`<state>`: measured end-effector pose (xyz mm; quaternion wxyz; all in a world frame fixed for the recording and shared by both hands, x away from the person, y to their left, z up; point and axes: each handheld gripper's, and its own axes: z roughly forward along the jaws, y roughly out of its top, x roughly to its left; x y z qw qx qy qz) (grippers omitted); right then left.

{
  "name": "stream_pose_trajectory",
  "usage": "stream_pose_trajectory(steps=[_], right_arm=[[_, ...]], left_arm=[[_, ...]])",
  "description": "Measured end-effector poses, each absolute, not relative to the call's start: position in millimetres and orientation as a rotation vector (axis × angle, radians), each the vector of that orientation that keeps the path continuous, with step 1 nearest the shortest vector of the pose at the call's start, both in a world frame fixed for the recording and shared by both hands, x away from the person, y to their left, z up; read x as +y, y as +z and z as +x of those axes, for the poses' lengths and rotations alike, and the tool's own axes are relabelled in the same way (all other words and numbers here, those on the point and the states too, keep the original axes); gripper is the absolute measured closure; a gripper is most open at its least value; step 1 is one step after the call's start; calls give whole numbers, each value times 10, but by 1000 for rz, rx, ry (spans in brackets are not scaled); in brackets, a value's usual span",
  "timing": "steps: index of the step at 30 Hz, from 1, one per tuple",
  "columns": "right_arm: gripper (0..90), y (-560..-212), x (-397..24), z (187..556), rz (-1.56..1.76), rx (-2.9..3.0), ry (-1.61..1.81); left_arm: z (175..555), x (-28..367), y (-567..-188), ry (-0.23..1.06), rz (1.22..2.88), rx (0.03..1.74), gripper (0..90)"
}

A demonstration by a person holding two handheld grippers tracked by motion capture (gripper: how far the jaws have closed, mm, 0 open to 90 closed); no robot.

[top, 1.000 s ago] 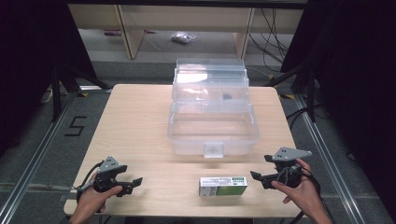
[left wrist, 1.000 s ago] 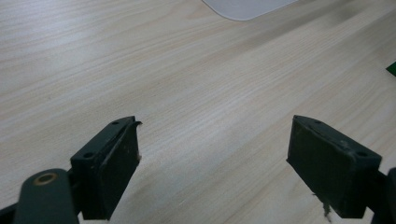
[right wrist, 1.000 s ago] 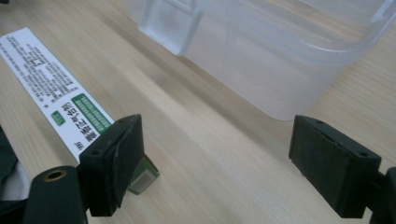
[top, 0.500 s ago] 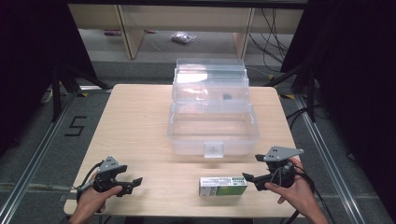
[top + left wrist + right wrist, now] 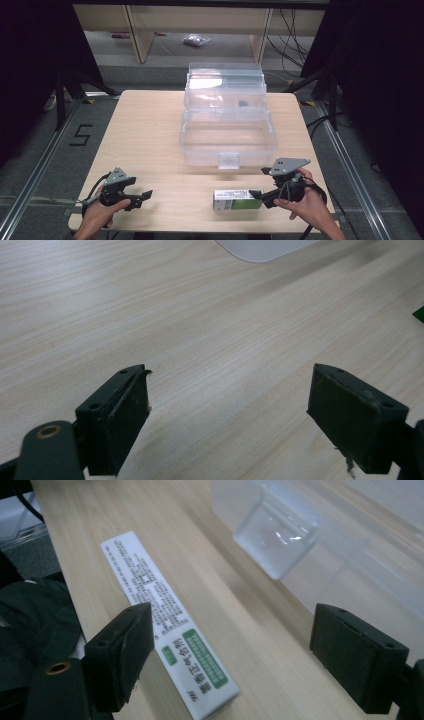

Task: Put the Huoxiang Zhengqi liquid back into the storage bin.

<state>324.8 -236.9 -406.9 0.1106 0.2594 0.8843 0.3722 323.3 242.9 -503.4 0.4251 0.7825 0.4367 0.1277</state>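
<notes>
A white and green carton point(image 5: 237, 199) lies flat near the table's front edge. My right gripper point(image 5: 261, 183) stands open just right of it, its jaws level with the carton's right end. In the right gripper view the carton point(image 5: 165, 625) runs along the left jaw, with my right gripper point(image 5: 232, 625) wide open and bare wood between the fingers. My left gripper point(image 5: 140, 187) rests open at the front left, far from the carton. In its own view my left gripper point(image 5: 230, 385) has nothing but table between its jaws.
A clear plastic box point(image 5: 227, 145) with its lid raised stands mid-table, its front latch point(image 5: 275, 540) near my right gripper. Bare wood point(image 5: 145, 135) spreads to the box's left. Shelves and cables lie beyond the far edge.
My right gripper has slid left toward the carton's right end. The left gripper has stayed put.
</notes>
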Motion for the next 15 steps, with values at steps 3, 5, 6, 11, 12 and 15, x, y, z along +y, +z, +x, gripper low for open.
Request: stream_pose_trajectory(steps=[3,5,6,11,12,15], right_arm=[[187,-4081,-2297,3237,742,2620,1075],[187,-4079,-2234,3230,710,2652,1056],[187,-4088,-2204,3230,702,2646,1063],[188,-4097,-2065,3228,633,2706,1010],[188,-4097,-2065,3228,633,2706,1010],[192,-4110,-1977,3237,593,2737,982]], left_arm=[[3235,2439,-5031,323,1967,1087,160],[3235,2431,-5034,321,1958,1091,159],[3235,2431,-5034,322,1958,1092,159],[3236,2443,-5028,325,1975,1084,160],[3235,2439,-5029,324,1970,1087,160],[3236,2439,-5030,323,1970,1086,159]])
